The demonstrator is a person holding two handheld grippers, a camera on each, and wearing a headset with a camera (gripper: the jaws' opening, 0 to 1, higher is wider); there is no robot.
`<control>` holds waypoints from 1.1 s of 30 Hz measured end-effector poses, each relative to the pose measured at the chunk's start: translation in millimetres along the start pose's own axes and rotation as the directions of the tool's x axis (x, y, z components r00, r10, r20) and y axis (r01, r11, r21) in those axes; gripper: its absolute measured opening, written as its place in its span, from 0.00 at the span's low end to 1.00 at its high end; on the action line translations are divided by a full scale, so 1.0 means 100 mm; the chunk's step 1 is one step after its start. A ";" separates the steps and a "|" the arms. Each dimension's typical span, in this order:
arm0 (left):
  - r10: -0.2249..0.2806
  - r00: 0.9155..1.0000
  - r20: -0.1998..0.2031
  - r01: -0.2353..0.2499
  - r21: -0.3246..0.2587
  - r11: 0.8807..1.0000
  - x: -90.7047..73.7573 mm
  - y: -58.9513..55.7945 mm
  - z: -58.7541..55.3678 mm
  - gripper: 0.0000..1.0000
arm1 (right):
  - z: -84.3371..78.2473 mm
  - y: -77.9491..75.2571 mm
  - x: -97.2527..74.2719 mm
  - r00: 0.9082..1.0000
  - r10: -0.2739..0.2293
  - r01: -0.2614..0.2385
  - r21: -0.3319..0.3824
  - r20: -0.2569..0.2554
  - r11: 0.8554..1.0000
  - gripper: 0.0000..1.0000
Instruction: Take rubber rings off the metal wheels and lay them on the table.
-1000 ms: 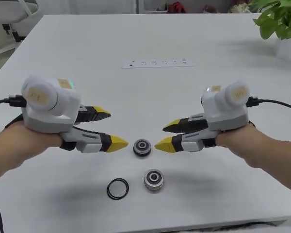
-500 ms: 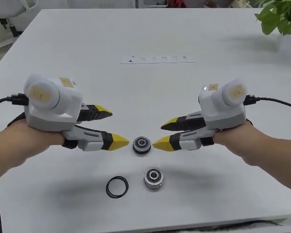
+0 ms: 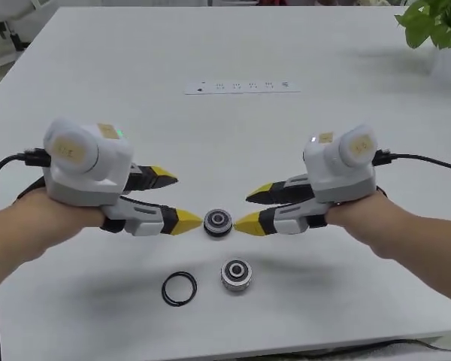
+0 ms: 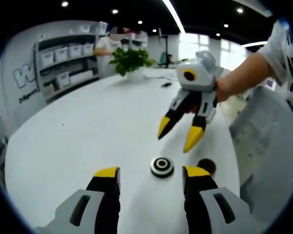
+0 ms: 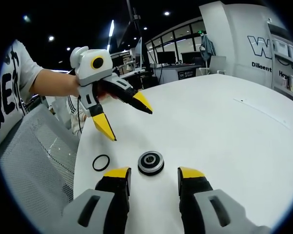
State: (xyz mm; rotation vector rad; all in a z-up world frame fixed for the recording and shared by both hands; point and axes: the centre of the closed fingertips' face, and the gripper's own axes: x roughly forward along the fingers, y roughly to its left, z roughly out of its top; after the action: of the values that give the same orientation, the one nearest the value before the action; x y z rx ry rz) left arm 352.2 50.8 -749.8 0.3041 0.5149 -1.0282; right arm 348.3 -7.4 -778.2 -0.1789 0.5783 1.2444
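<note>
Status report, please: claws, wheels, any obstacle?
Left claw and right claw both open, flanking far wheel, rubber on. Near wheel bare, loose ring beside it. Nothing in the way.

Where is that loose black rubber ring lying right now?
In the head view the rubber ring lies flat on the table, just left of the nearer metal wheel, below the left gripper in the picture.
</note>
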 end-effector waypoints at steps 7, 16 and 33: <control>-0.005 1.000 -0.001 0.005 -0.007 1.000 0.04 -0.01 -0.02 0.51 | -0.04 -0.02 0.02 1.000 -0.001 0.002 0.004 -0.001 1.000 0.35; -0.011 1.000 0.002 0.011 -0.017 1.000 0.11 -0.01 -0.03 0.48 | -0.06 -0.04 0.06 1.000 0.000 0.000 0.007 0.000 1.000 0.34; -0.029 1.000 -0.003 0.029 -0.021 0.999 0.22 -0.03 -0.06 0.43 | -0.09 -0.01 0.14 1.000 0.010 -0.010 0.009 0.001 1.000 0.33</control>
State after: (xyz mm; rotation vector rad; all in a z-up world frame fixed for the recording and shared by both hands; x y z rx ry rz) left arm 356.8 36.2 -766.4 0.2802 0.5341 -1.0500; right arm 349.7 0.0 -792.8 -0.1681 0.5847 1.2509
